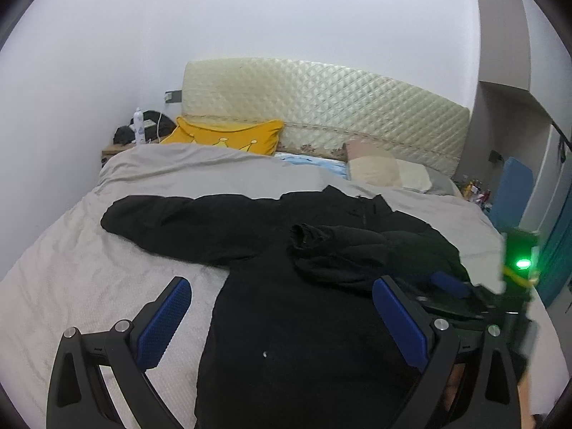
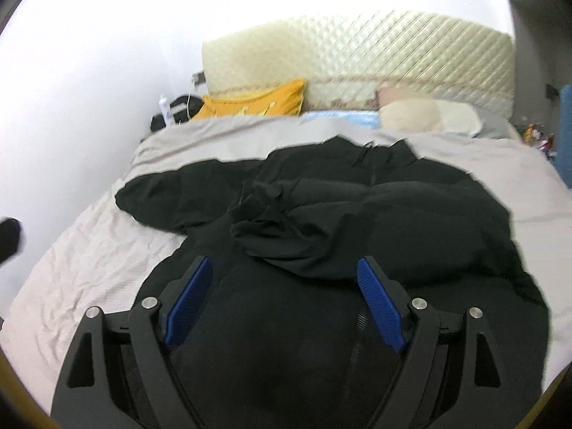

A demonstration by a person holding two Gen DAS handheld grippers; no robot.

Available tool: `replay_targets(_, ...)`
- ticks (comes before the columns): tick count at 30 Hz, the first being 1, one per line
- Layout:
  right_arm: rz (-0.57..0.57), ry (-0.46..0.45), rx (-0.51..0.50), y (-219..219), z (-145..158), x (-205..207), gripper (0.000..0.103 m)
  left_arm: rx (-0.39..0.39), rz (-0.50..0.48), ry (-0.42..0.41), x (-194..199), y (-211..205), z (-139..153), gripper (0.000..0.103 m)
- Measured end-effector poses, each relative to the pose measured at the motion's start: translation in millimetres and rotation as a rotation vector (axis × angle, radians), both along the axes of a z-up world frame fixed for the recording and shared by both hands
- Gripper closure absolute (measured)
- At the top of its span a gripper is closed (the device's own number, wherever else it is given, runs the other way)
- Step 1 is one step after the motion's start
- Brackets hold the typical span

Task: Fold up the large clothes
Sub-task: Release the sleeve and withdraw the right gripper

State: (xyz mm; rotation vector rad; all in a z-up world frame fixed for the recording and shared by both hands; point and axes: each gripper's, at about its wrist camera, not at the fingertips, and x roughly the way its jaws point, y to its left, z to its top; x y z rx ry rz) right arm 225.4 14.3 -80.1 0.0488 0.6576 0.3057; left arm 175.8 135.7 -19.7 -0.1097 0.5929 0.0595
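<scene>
**Q:** Where does the garment lie, and how do the claws stand?

**A:** The black jacket [image 1: 286, 304] is spread on the bed [image 1: 89, 268], collar toward the far headboard [image 1: 321, 107]. One sleeve [image 1: 171, 221] reaches left; the other sleeve [image 2: 286, 221] is folded across the chest. The left claw [image 1: 282, 307] and the right claw [image 2: 282, 293] both hover released, jaws wide, grasping nothing.

**Q:** How is the next fold done well?

**A:** Probably by pinching the outstretched sleeve near its cuff, lifting only slightly, and laying it flat across the chest without dragging the puffy body.

**Q:** Any containers?

**A:** None visible.
</scene>
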Motion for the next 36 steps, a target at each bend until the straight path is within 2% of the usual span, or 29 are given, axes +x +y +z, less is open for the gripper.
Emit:
replay_targets(3,-0.031,-0.05,-0.005,-17.4,21.9,-34.3,0.019,0.025,-0.001,-0.021,-15.2,-8.9,5.6,0.001)
replay_targets(7,-0.072,-0.102,-0.007,-39.9,42.7,-84.1,0.018,-0.008,0.041,-0.039,-36.6,-17.8,6.4,0.001)
replay_targets(9,-0.086,-0.114,-0.018,-46.3,47.2,-101.4,0.018,-0.016,0.012,-0.052,-47.6,-27.9,7.0,0.001)
replay_targets(11,-0.092,-0.126,0.016,-55.8,53.0,-121.0,0.018,-0.015,-0.029,-0.059,-57.2,-39.1,9.0,0.001)
replay_targets(16,-0.14,-0.185,0.04,-71.3,67.9,-159.4,0.017,0.0,-0.064,-0.089,-78.7,-53.9,10.6,0.001)
replay_targets(19,-0.166,-0.223,0.038,-80.6,72.2,-186.9,0.014,-0.013,-0.078,-0.081,-86.7,-52.6,4.8,0.001)
replay_targets(22,-0.202,-0.251,0.059,-89.3,74.1,-211.2,0.007,-0.058,-0.102,-0.063,-93.0,-49.7,0.5,0.001)
replay_targets(25,-0.231,-0.271,0.123,-95.0,74.3,-227.0,0.004,-0.081,-0.104,-0.073,-99.8,-47.6,1.4,0.001)
replay_targets(29,-0.228,-0.289,0.091,-92.1,71.9,-236.9,0.002,-0.078,-0.121,-0.066,-102.2,-42.6,3.2,0.001)
replay_targets(33,-0.257,-0.3,0.065,-97.8,64.7,-240.8,0.002,-0.154,-0.203,0.008,-83.9,-25.4,-1.1,0.001)
replay_targets(36,-0.27,-0.292,0.074,-102.8,59.5,-239.9,0.002,-0.139,-0.188,0.061,-63.8,-7.8,-1.7,0.001)
